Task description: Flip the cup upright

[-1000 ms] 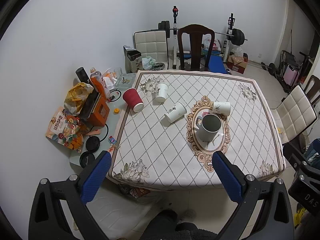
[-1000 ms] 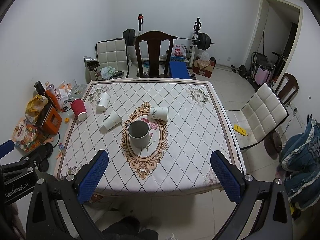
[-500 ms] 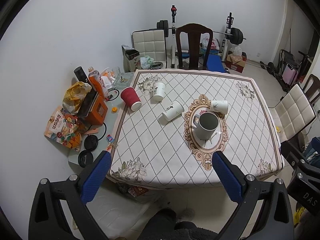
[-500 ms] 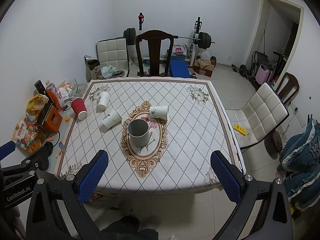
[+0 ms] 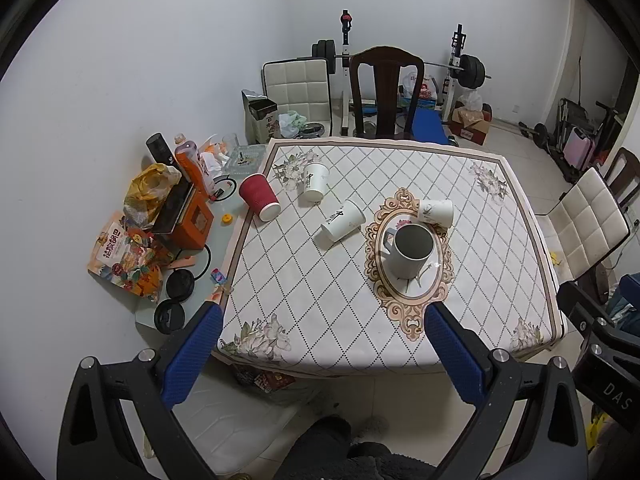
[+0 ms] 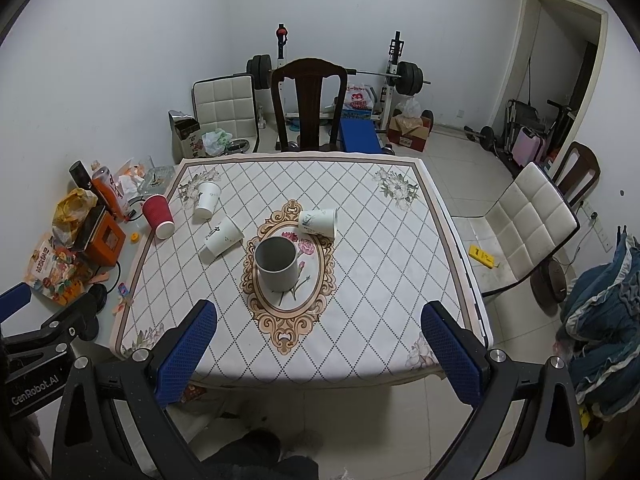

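Four paper cups lie tipped on the quilted surface (image 6: pixel 360 264): red cup (image 6: pixel 159 217) at the left edge, three white cups (image 6: pixel 223 236) further right, beside an upright mug (image 6: pixel 277 263). Chairs and a barbell rack stand behind. Both the left gripper (image 5: pixel 320 344) and right gripper (image 6: pixel 318 344) hang spread wide, holding nothing.

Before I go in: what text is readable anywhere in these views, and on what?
"GenRobot.AI": black body of the left gripper.
"DAS", cut off: black body of the right gripper.
"SUPER", second word blurred: red-and-white plastic bag behind the table.
Marks on white paper cups, snack bag, carton: too blurred.
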`<state>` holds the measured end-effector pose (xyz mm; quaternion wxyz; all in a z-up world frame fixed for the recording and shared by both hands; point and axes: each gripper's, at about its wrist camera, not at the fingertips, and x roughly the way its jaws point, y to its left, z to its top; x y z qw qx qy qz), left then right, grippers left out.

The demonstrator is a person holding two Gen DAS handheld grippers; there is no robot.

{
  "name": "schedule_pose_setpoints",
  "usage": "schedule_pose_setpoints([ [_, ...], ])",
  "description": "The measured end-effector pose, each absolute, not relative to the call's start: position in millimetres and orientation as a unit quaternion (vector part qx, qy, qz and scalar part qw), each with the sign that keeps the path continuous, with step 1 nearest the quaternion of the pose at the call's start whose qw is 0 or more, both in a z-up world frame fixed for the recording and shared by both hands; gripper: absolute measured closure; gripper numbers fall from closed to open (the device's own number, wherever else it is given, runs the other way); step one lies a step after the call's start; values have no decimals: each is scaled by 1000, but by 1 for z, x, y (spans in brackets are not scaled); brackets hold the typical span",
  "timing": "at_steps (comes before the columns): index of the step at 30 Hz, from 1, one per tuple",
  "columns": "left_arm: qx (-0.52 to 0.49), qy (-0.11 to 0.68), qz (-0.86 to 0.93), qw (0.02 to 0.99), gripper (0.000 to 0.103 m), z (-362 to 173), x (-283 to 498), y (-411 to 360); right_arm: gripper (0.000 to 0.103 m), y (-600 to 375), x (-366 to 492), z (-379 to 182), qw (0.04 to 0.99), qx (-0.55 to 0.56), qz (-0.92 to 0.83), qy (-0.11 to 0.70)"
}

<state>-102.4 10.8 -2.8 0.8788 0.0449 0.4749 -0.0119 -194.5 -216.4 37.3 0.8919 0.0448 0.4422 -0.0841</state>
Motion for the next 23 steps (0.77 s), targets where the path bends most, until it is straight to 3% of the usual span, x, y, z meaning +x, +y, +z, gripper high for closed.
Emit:
schedule_pose_setpoints([
  [23,46,475,-14,879,0,-2,-104,7,0,-216,-194,38,891,47,-82,444],
])
